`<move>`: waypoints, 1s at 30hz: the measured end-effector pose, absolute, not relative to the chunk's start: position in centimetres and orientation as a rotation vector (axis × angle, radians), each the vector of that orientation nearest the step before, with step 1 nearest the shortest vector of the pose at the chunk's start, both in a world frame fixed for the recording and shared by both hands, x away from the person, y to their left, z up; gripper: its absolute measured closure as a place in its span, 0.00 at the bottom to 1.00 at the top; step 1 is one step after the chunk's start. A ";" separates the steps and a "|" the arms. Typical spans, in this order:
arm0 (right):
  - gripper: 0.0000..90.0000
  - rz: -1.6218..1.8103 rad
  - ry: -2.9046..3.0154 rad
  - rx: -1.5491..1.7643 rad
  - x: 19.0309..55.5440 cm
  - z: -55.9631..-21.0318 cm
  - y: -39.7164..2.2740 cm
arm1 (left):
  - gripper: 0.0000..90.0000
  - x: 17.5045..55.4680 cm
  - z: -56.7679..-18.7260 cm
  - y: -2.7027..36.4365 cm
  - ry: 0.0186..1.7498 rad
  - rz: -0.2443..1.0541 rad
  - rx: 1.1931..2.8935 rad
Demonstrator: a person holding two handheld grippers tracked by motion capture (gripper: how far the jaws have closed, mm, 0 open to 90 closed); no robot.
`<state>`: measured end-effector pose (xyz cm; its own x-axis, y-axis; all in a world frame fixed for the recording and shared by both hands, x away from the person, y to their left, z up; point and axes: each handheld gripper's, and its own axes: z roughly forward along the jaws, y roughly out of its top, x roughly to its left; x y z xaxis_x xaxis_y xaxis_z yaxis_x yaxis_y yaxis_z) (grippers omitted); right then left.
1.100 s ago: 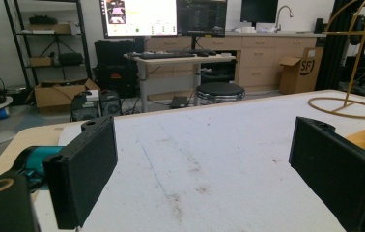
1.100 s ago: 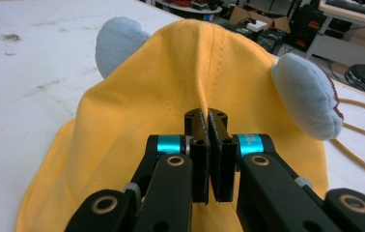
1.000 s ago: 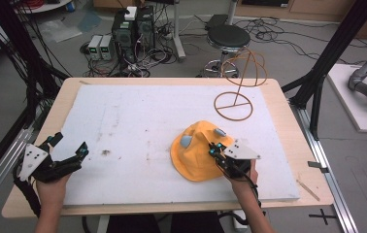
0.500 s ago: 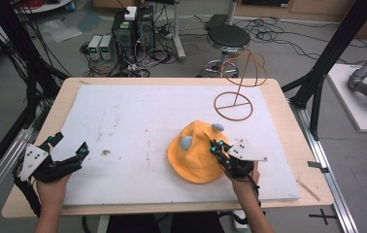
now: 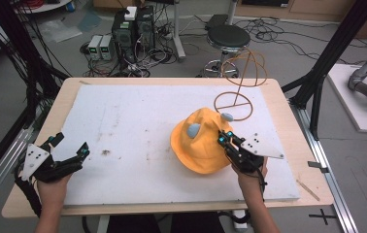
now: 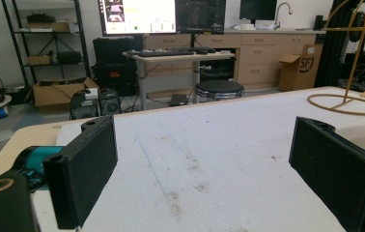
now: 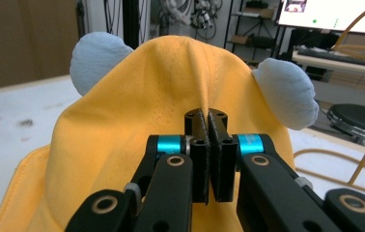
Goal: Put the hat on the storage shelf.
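That yellow hat [image 5: 198, 145] near the table's [image 5: 123, 111] right edge looks soft and floppy, so the right gripper [image 5: 226, 140] pinching a fabric fold seems right, while the left gripper [image 5: 67, 151] sits wide open, empty.

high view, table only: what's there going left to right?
left gripper with its jaws open over the white foam board → yellow hat with two pale blue ears → right gripper shut on the hat's right side. The wire stand overlaps these, so I left it out.
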<state>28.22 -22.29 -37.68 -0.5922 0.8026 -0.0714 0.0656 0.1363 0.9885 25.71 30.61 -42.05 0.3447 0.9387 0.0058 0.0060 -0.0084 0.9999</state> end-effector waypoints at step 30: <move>0.99 1.505 1.504 0.882 32.0 -27.2 -25.9 | 0.11 25.9 -42.2 30.5 0.948 0.945 1.373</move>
